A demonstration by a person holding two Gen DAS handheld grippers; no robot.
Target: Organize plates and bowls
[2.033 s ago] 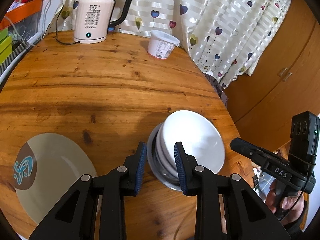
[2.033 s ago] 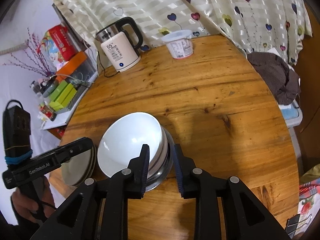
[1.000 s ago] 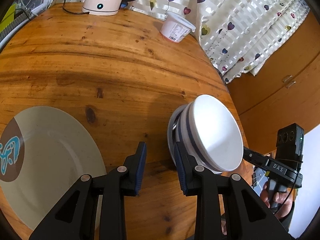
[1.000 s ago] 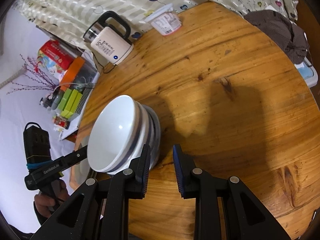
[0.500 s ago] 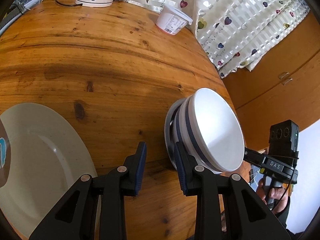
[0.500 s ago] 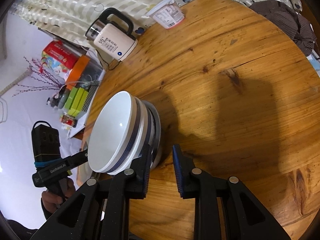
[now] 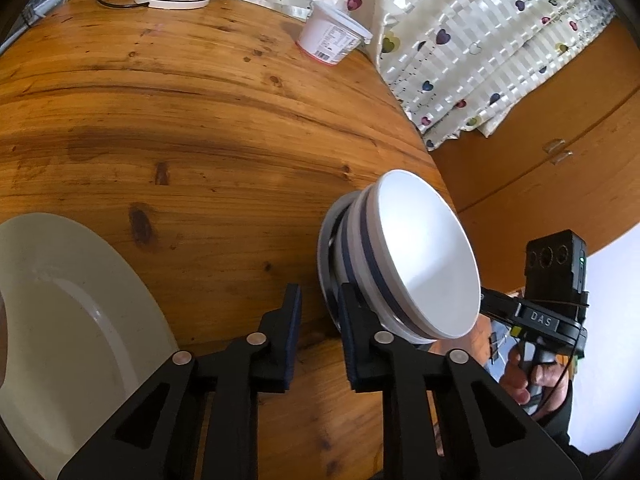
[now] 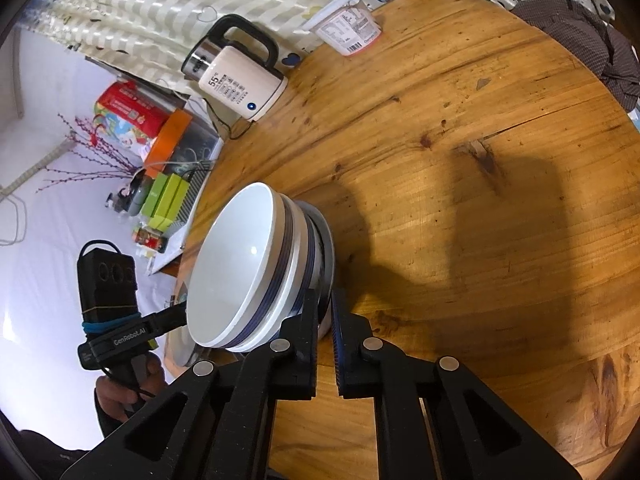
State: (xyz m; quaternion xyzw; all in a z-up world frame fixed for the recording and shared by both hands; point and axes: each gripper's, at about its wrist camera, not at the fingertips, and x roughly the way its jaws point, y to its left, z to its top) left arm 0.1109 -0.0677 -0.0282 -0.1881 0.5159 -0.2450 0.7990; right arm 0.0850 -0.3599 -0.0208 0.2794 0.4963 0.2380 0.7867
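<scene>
We hold the right gripper (image 8: pixel 324 316) with its fingers (image 8: pixel 306 312) clamped on the rim of the metal plate (image 8: pixel 326 240) that carries the stack of white bowls (image 8: pixel 240 268). The stack is tilted onto its side, bowl openings facing the left gripper's side, at the near edge of the wooden tabletop (image 8: pixel 460 200). In the left wrist view, our left gripper (image 7: pixel 318 316) has its fingers (image 7: pixel 294 312) parted with nothing between them; the right-hand finger lies just beside the metal plate's rim (image 7: pixel 326 240), and we cannot tell whether it touches. A beige plate (image 7: pixel 72 312) lies flat on the tabletop to the left. A kettle (image 8: pixel 240 80) and a yogurt tub (image 8: pixel 348 26) stand well apart at the far edge.
</scene>
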